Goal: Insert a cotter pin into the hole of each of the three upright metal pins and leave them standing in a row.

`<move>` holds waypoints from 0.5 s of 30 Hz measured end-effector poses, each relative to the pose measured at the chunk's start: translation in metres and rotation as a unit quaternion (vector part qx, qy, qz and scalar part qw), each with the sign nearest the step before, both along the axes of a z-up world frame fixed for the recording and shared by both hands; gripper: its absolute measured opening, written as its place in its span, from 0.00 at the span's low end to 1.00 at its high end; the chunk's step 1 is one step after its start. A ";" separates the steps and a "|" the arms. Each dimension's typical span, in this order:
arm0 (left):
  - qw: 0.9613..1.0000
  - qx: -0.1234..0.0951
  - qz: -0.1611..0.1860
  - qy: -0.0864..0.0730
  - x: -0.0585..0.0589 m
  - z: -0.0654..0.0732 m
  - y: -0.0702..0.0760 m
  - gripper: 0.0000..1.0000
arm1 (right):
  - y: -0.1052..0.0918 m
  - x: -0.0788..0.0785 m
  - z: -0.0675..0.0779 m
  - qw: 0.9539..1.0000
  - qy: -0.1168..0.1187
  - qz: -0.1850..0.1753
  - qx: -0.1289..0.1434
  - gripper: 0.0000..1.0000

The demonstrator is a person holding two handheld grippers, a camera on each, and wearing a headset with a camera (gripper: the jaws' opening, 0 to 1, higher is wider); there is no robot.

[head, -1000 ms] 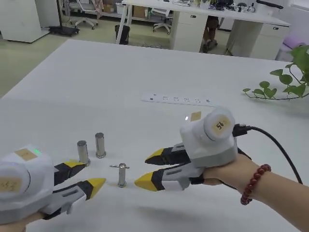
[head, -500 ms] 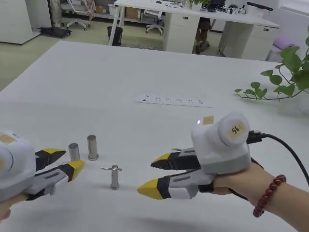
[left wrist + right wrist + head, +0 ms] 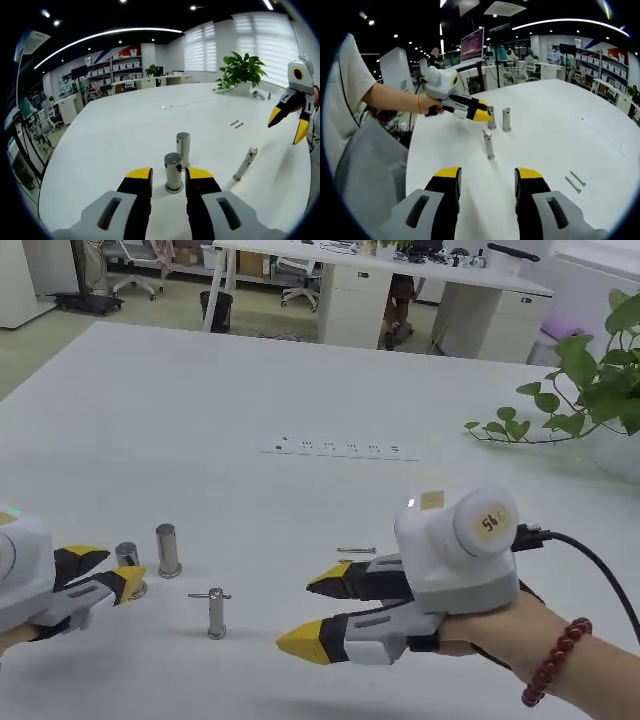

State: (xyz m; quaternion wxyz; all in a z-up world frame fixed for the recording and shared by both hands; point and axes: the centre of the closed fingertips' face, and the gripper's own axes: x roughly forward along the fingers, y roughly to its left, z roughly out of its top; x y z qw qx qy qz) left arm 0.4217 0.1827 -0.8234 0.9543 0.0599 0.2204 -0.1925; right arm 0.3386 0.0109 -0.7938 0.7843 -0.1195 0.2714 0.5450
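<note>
One metal pin (image 3: pixel 215 612) near the desk's (image 3: pixel 300 370) near edge already held a cotter pin (image 3: pixel 210 594); two bare pins (image 3: pixel 167 550) waited, spare cotter pins (image 3: pixel 356 551) loose nearby. Left claw (image 3: pixel 112 566) straddled one, spread; right claw (image 3: pixel 300 613) gaped empty.

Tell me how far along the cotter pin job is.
One of three done: the front metal pin carries a cotter pin. In hand: the left gripper straddles a bare pin; the right gripper is open, empty. Left: that pin and the second bare pin need the loose cotter pins on the table.
</note>
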 end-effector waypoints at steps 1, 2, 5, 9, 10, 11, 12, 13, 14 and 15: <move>1.000 0.000 0.000 0.000 0.001 -0.001 0.000 0.24 | -0.001 0.000 -0.001 1.000 0.000 -0.001 -0.002 0.45; 1.000 0.000 -0.001 0.000 0.002 -0.001 0.000 0.23 | -0.002 -0.001 -0.002 1.000 -0.001 -0.002 -0.004 0.45; 1.000 -0.006 -0.006 0.003 0.002 -0.001 -0.004 0.16 | -0.005 -0.003 -0.005 1.000 0.001 -0.004 -0.004 0.45; 1.000 -0.004 -0.010 0.001 0.002 -0.002 -0.008 0.12 | -0.008 -0.003 -0.006 1.000 0.004 -0.012 -0.001 0.45; 1.000 -0.004 -0.009 0.000 0.002 -0.002 -0.008 0.12 | -0.009 -0.003 -0.006 1.000 0.004 -0.013 0.000 0.44; 1.000 -0.010 -0.008 0.002 0.002 -0.001 -0.008 0.12 | -0.010 -0.003 -0.006 1.000 0.006 -0.016 0.001 0.44; 1.000 -0.012 -0.007 0.003 0.002 -0.002 -0.007 0.11 | -0.010 -0.003 -0.006 1.000 0.006 -0.018 0.002 0.44; 1.000 -0.014 -0.008 0.003 0.002 -0.002 -0.008 0.11 | -0.011 -0.003 -0.006 1.000 0.005 -0.020 0.005 0.44; 1.000 -0.013 -0.008 0.003 0.002 -0.002 -0.007 0.11 | -0.011 -0.003 -0.006 1.000 0.006 -0.021 0.006 0.44; 1.000 -0.012 -0.007 0.002 0.002 -0.002 -0.007 0.11 | -0.011 -0.003 -0.006 1.000 0.006 -0.022 0.007 0.44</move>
